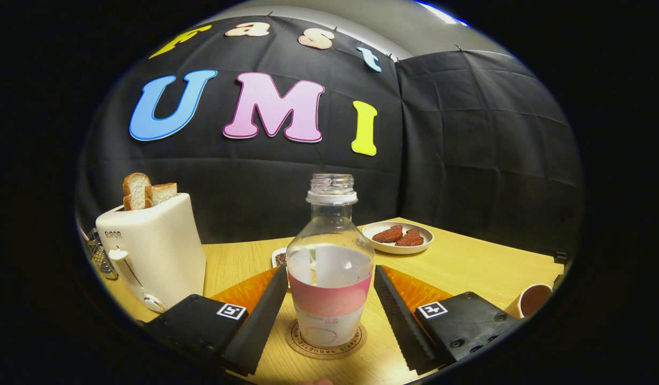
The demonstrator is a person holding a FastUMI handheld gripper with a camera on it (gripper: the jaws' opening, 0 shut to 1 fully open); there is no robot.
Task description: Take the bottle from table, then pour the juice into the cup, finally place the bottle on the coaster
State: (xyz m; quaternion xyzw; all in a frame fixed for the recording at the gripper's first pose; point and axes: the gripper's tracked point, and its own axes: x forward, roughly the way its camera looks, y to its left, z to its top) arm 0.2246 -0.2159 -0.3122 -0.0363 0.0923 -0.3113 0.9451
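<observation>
Bottle, uncapped and upright with its long axis vertical, stands on the round coaster directly between the fingers of the gripper, whose jaws are spread, each clear of the bottle's sides and gripping nothing. Off beyond the right finger sits the cup, partly cut off. Whether any juice remains is hard to make out.

Pale wood, cream and pink

Clear bottle with pink label band on a tan printed coaster; cream toaster; white plate; light wooden table.
</observation>
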